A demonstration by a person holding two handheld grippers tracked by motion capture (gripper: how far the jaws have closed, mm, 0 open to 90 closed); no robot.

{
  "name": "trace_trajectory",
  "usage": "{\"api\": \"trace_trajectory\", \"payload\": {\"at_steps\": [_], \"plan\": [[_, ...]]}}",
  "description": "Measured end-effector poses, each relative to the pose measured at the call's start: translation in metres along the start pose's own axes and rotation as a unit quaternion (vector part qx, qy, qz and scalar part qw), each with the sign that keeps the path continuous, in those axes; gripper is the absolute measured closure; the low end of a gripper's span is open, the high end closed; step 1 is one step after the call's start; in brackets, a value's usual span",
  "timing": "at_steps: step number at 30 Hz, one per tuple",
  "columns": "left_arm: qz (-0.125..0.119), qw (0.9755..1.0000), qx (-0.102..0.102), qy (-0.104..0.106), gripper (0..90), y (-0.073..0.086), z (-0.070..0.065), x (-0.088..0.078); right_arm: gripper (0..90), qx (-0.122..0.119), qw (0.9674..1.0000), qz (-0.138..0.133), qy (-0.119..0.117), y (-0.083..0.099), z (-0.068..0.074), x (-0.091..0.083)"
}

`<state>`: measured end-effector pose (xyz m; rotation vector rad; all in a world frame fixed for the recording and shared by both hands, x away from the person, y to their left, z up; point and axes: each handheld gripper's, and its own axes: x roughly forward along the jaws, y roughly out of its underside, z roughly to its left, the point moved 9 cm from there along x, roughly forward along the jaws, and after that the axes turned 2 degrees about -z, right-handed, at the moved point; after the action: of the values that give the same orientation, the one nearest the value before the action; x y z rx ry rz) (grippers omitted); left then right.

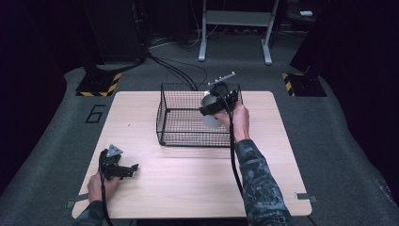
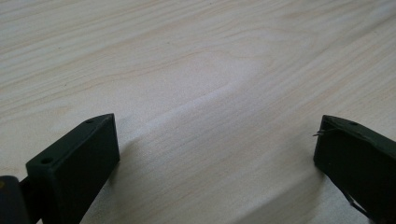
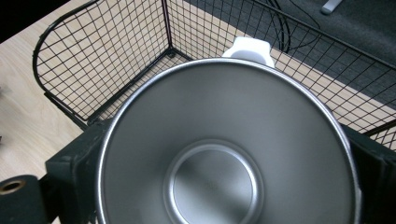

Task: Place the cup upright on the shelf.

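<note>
While your right gripper (image 1: pixel 214 107) hangs over the wire basket (image 1: pixel 162 117), jaws clamped on the steel cup (image 3: pixel 226 154), presumably to lower it in, your left gripper (image 1: pixel 123 170) rests well short of the basket on the table (image 2: pixel 196 60), jaws apart and empty.

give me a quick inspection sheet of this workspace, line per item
surface: pale wood table, bare in front of the left gripper
job's things: black wire basket on the table; steel cup with a white handle held over it
clutter: nothing seen
grippers: left gripper open, low over the table; right gripper shut on the steel cup
cables: one trails from each gripper; more lie on the floor behind the basket
surroundings: grey carpet, metal frame legs, hazard-striped bases
</note>
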<state>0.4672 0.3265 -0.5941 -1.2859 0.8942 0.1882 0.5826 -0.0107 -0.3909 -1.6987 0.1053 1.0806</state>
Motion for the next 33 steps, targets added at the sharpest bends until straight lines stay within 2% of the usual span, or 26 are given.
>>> {"api": "trace_trajectory", "payload": {"at_steps": [2, 3, 4, 11, 33], "plan": [[0.0, 1.0, -0.001, 0.0, 0.0, 0.0, 0.0, 0.0, 5.6, 0.004, 1.0, 0.0, 0.0, 0.0, -0.001, 0.003], [0.0, 1.0, 0.0, 0.0, 0.0, 0.0, 0.0, 0.0, 5.6, -0.004, 1.0, 0.002, 0.001, 0.0, -0.003, 0.005], [-0.001, 1.0, -0.003, -0.001, 0.0, 0.0, 0.0, 0.0, 5.5, 0.004, 1.0, 0.004, 0.004, 0.0, -0.003, 0.006], [0.0, 1.0, 0.001, 0.0, 0.0, 0.0, 0.0, 0.0, 5.6, 0.007, 0.9999, 0.01, 0.004, 0.0, -0.008, 0.016], [0.002, 1.0, -0.001, 0.002, 0.0, 0.0, 0.0, 0.0, 5.5, 0.026, 0.9988, 0.042, 0.0, 0.011, -0.01, 0.052]]}}
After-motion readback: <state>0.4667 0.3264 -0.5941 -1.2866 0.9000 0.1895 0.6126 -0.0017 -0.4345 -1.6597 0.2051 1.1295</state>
